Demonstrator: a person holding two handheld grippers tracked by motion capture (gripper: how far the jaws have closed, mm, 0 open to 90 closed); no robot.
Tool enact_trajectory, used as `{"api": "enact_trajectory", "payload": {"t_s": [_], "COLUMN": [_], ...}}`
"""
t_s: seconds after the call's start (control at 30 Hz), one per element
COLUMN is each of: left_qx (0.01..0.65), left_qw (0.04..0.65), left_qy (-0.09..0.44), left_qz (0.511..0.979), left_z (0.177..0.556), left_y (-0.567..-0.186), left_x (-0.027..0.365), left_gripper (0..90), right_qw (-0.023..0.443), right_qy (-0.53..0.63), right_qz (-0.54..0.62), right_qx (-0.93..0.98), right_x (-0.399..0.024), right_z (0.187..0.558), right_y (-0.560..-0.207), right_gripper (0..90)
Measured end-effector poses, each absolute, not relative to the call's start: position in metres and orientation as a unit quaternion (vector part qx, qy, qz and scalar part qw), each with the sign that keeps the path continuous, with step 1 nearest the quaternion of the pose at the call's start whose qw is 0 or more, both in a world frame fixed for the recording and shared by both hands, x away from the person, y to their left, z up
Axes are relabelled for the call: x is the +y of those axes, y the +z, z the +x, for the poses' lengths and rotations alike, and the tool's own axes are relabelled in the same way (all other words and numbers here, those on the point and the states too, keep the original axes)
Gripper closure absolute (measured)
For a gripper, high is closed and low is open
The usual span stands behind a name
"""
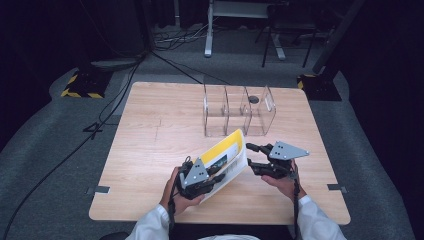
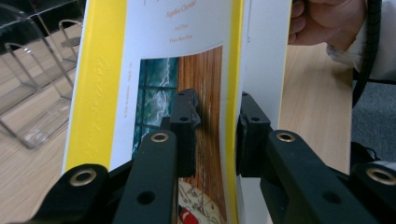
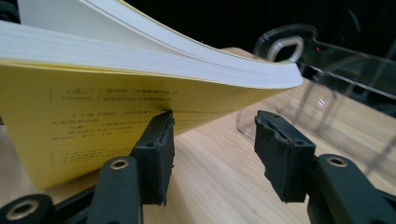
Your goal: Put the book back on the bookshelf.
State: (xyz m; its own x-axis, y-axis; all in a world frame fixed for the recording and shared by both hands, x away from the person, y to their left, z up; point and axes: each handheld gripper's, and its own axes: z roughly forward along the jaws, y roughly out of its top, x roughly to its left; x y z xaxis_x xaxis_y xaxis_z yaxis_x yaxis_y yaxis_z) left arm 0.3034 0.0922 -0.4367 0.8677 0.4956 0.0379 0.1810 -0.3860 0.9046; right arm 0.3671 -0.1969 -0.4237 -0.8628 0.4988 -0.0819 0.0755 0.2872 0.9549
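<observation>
A pale wooden counter (image 1: 150,145) is standing on grey carpet (image 1: 45,150) in a dark room. Near its clear acrylic rack (image 1: 239,111), the left hand-held gripper (image 1: 212,177) is pinching a yellow paperback (image 1: 231,150); the right hand-held gripper (image 1: 249,155) is gaping.

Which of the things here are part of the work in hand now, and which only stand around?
In the work:
- yellow book, clamped by the left tongs
- right tongs, open beside the book
- clear acrylic rack, probably where the book goes

Standing around:
- cables on the floor
- desk leg behind the table

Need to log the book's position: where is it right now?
In the high view the yellow book is held tilted above the table's near edge by the left tool, just before the clear organizer.
</observation>
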Motion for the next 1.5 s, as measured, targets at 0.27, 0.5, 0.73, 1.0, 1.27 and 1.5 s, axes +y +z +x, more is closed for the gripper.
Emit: {"api": "enact_trajectory", "payload": {"t_s": [0.27,0.5,0.73,1.0,1.27,1.5], "left_qx": [0.235,0.234,0.237,0.217,0.173,0.168], "left_qw": [0.528,0.516,0.527,0.539,0.545,0.541], "left_qy": [0.154,0.137,0.094,0.079,0.057,0.063], "left_qz": [0.801,0.813,0.811,0.81,0.818,0.821], "left_z": [0.275,0.276,0.285,0.302,0.33,0.334], "left_y": [-0.437,-0.447,-0.452,-0.453,-0.455,-0.452], "left_x": [0.133,0.147,0.157,0.138,0.08,0.068], "left_gripper": [73.9,71.0,68.5,69.5,67.8,63.9], "right_qw": [0.194,0.184,0.16,0.177,0.194,0.197], "right_qy": [0.586,0.565,0.558,0.557,0.561,0.563], "right_qz": [0.119,0.109,0.115,0.14,0.177,0.191], "right_qx": [0.778,0.797,0.806,0.799,0.785,0.78], "right_x": [-0.155,-0.131,-0.115,-0.132,-0.179,-0.206], "right_z": [0.344,0.342,0.347,0.35,0.353,0.348], "right_y": [-0.4,-0.402,-0.416,-0.417,-0.413,-0.417], "right_gripper": [47.5,46.2,46.6,48.2,49.3,46.3]}}
